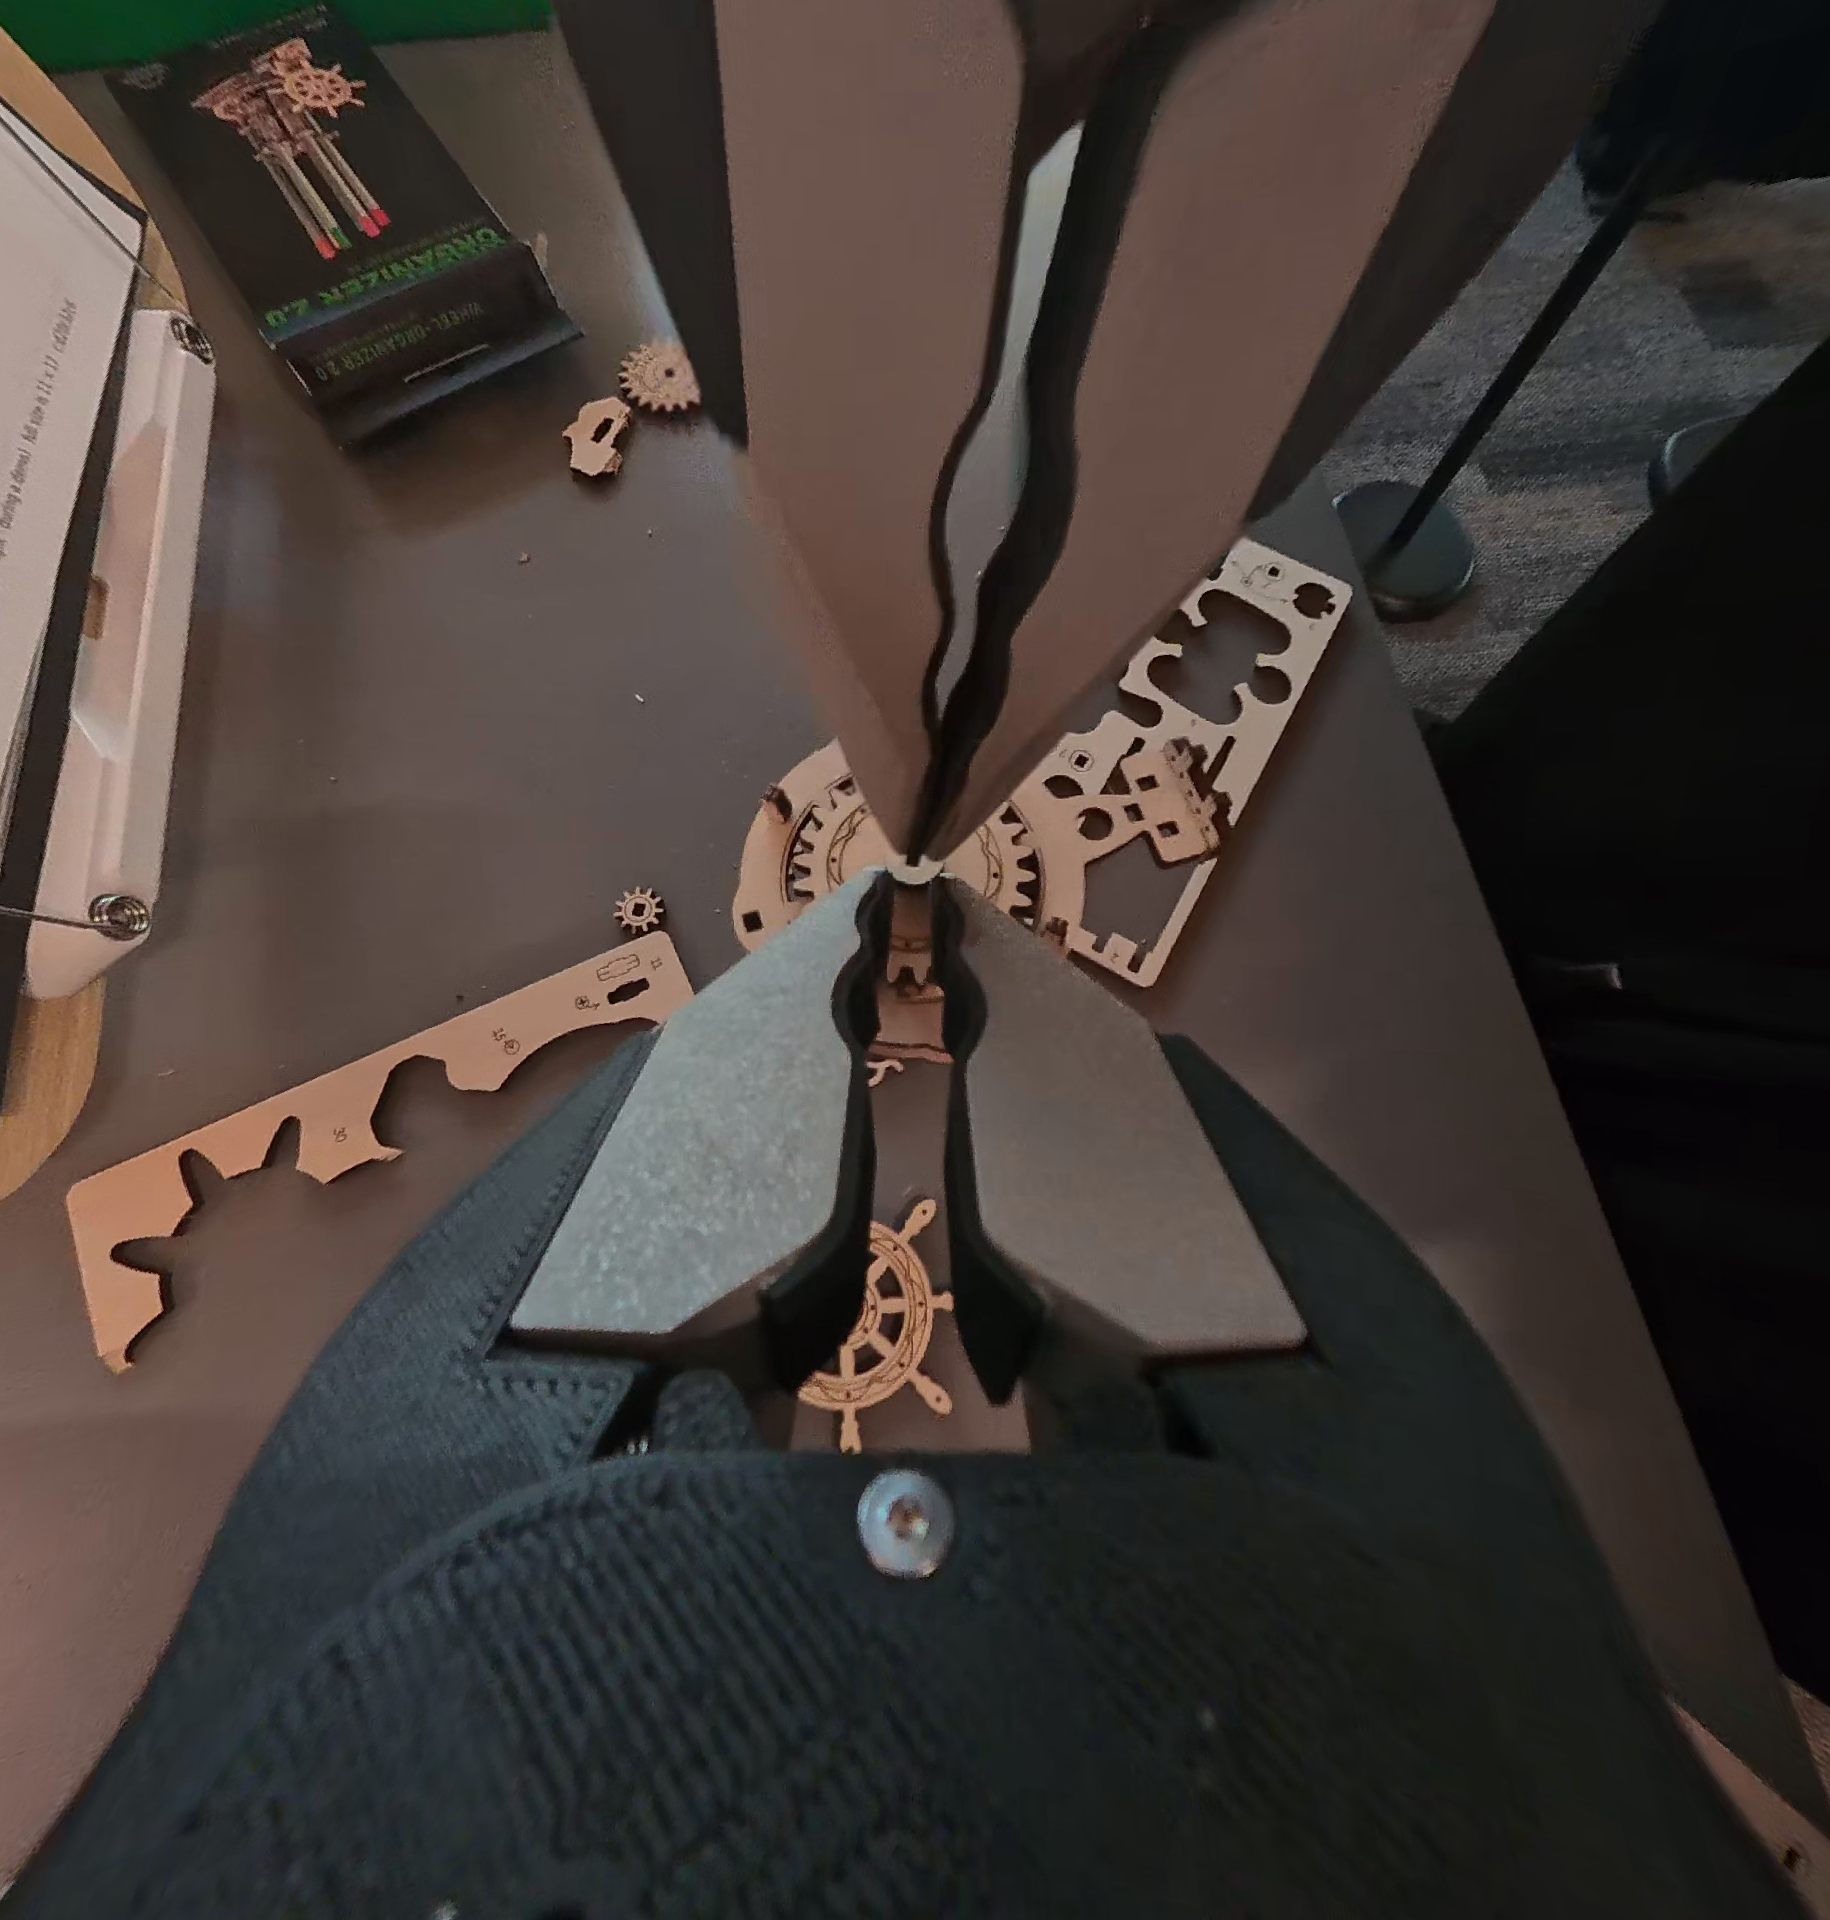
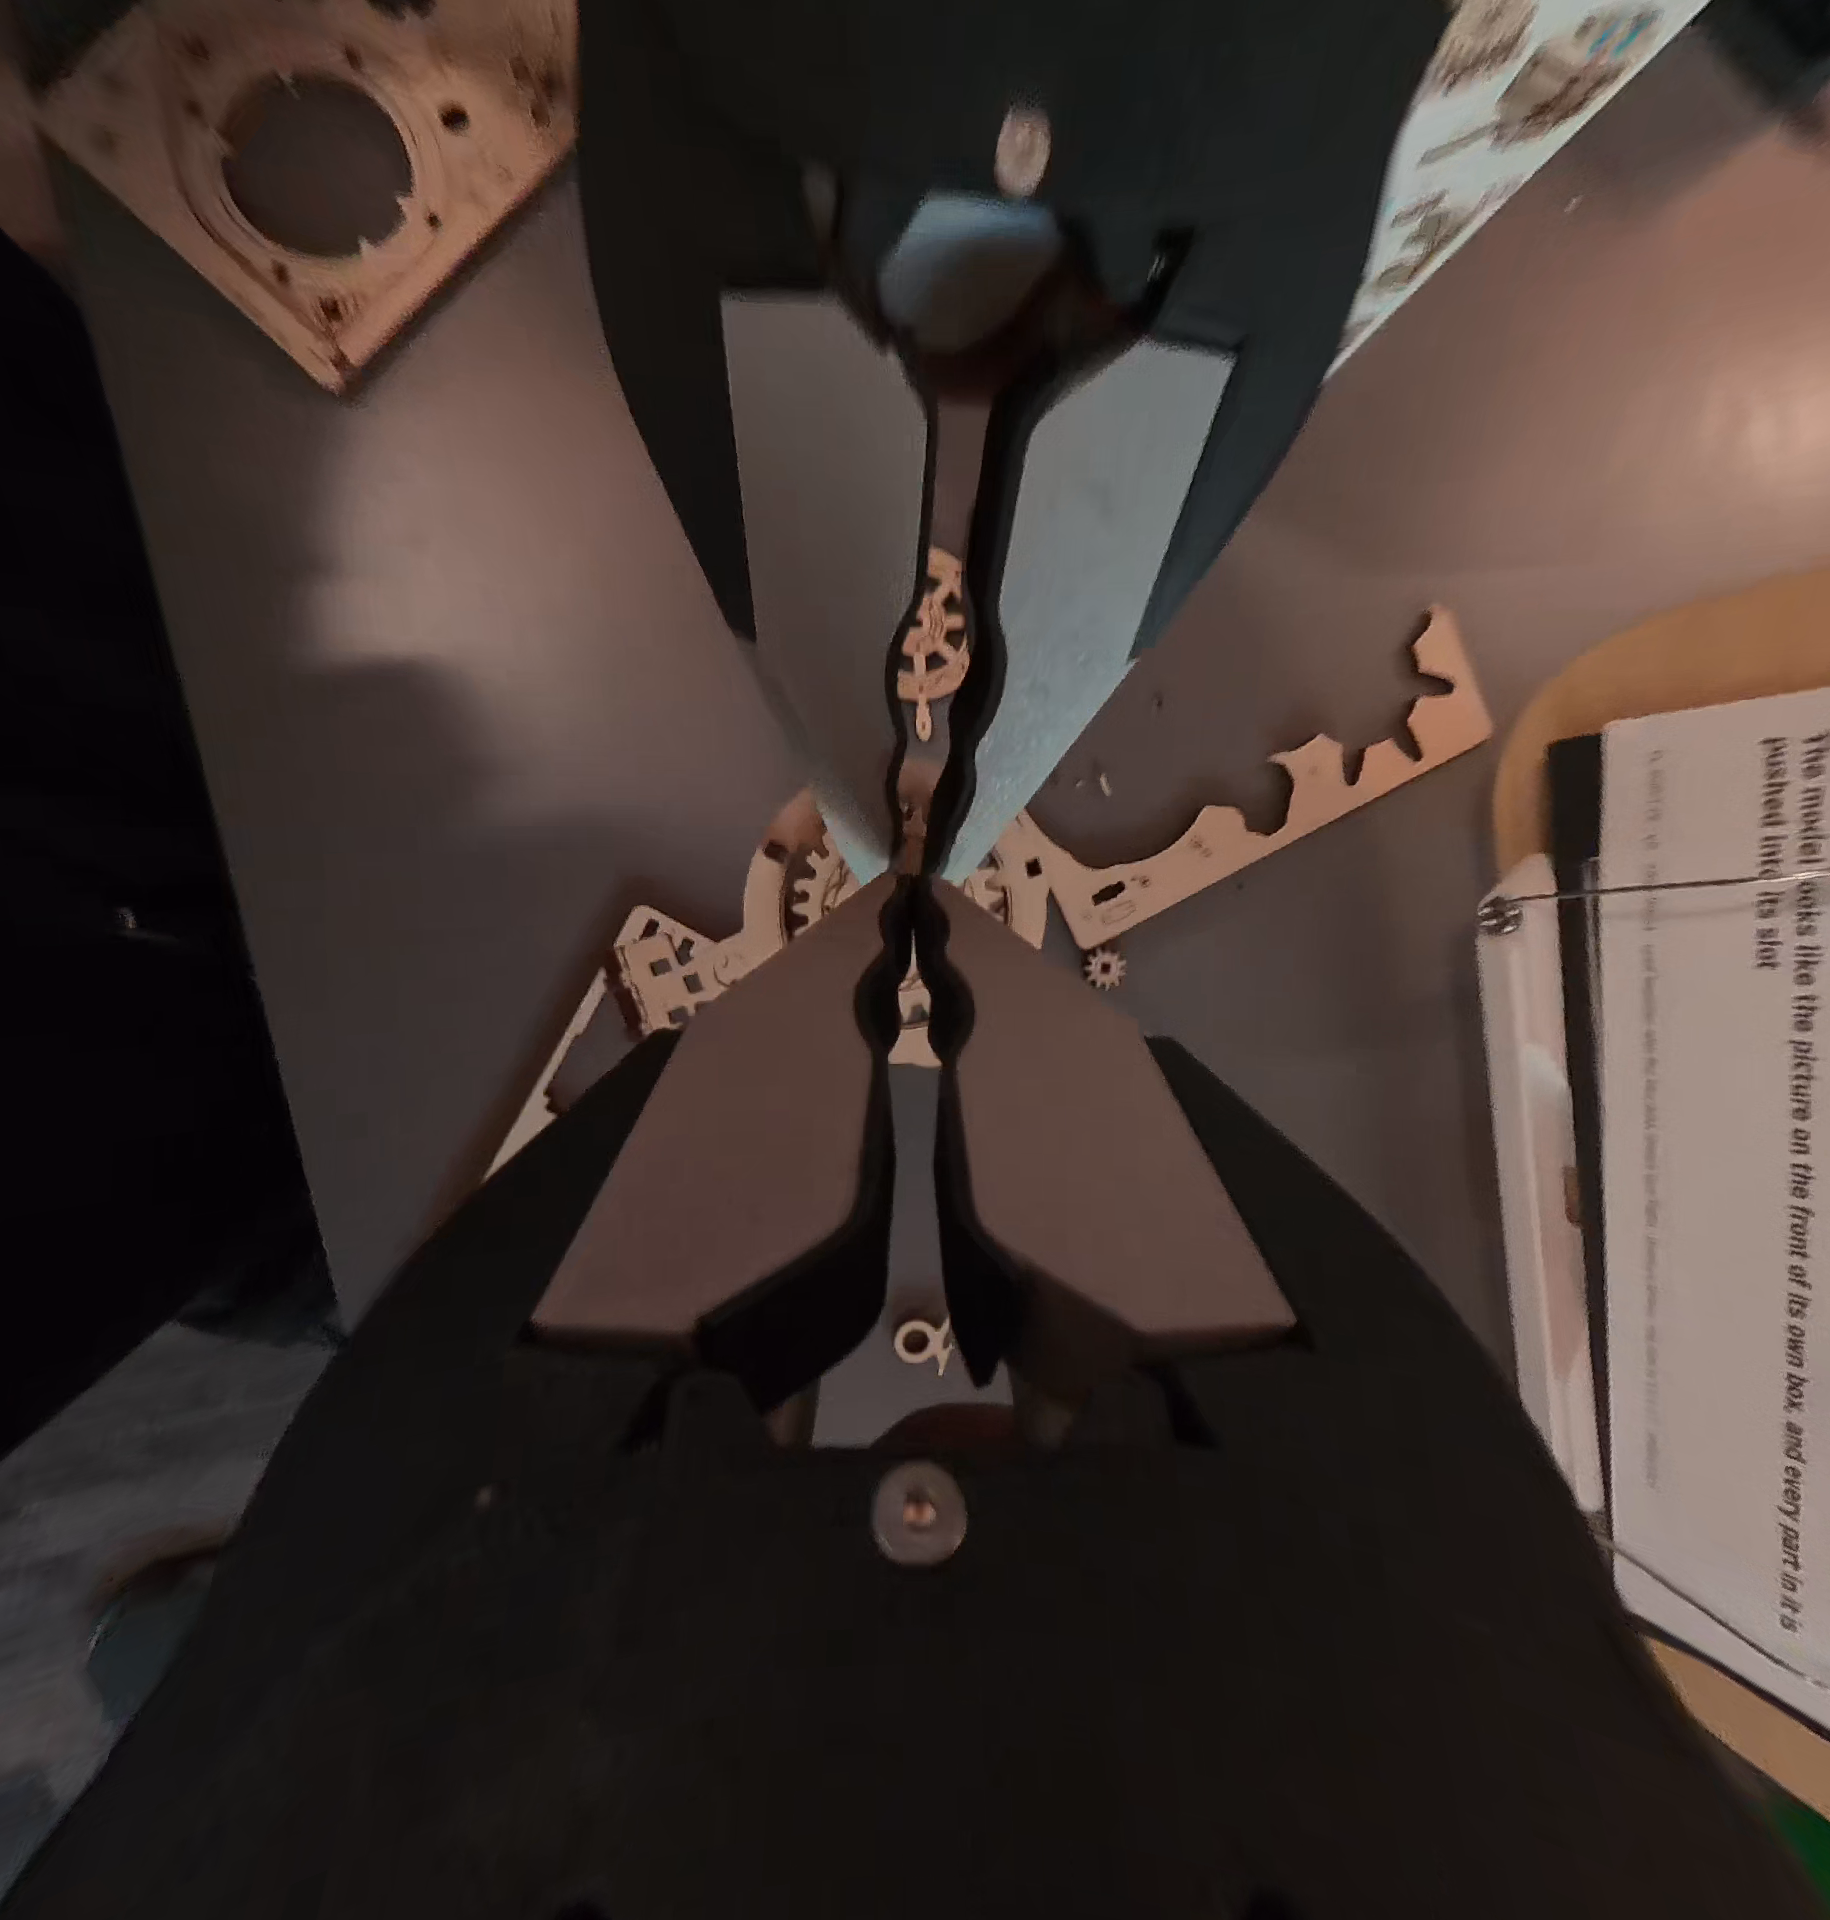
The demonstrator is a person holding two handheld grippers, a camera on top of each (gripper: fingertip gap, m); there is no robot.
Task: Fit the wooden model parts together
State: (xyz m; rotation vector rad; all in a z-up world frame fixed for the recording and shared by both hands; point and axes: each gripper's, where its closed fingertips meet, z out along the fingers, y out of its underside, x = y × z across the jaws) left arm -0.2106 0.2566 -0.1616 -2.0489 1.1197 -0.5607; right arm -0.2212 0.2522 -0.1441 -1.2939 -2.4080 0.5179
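Barely clear: gripper tips point(image 1: 913, 868) over gearwork point(image 1: 817, 862)

We can see lettering on four things around the round gear plate point(image 1: 786, 883). Far to its upper left in the left wrist view lies a black box point(image 1: 339, 208) with green and pale print and a picture of a model. Well to its left stands a white printed sheet point(image 1: 28, 468) in a clear holder, with lines of black type. Just to its lower left, a wooden strip point(image 1: 371, 1132) bears small burnt-in numbers. Touching its right side, a cut-out wooden sheet point(image 1: 1181, 769) carries tiny marks too small to read.
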